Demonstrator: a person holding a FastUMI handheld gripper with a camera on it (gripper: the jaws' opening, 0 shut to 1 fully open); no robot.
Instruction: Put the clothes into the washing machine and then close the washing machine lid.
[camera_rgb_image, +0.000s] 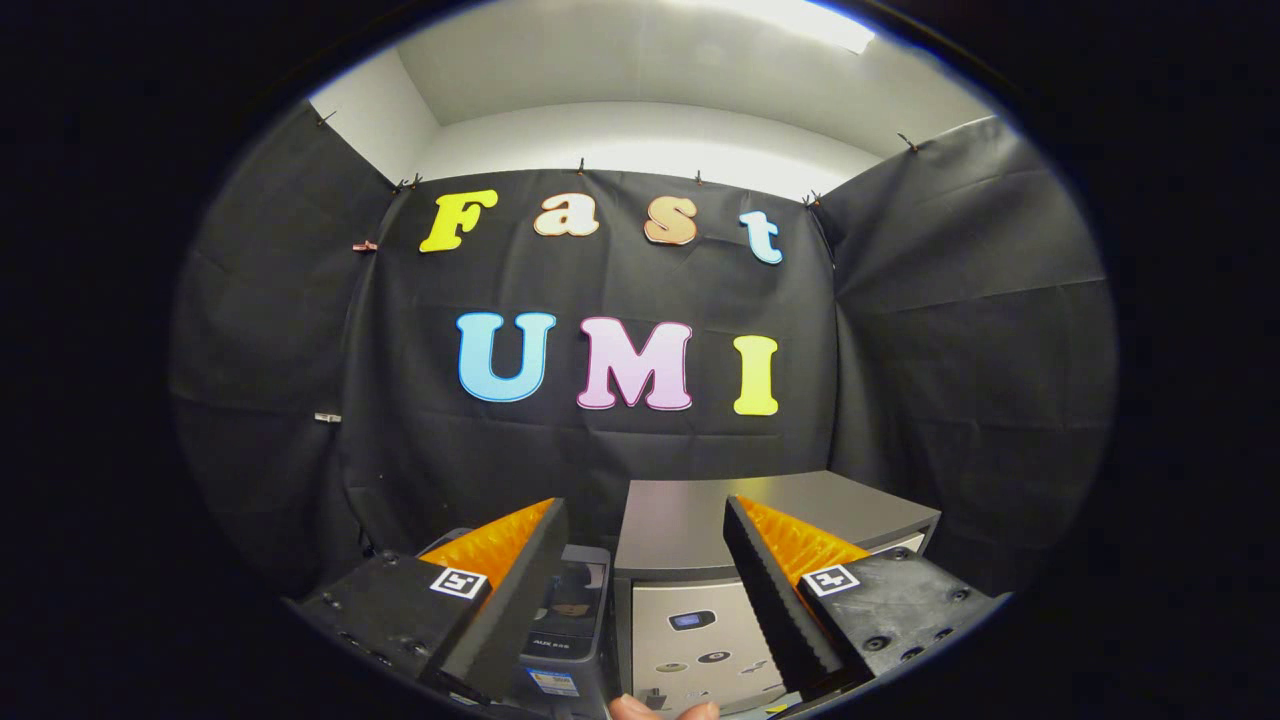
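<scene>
The gripper (645, 515) is raised, its two fingers spread wide apart with nothing between them. Beyond the fingers, toward 12 o'clock, hangs the black cloth wall (620, 280) of the booth, with a pale wall and ceiling above it. Between the fingers and under the one at 4 o'clock stands a grey appliance (690, 520) with a flat top; its light front panel (690, 640) carries a small display and round markings. Just beside it, behind the finger at 8 o'clock, stands a darker unit (580, 600) with labels. At 6 o'clock a fingertip (640, 709) of a person shows.
</scene>
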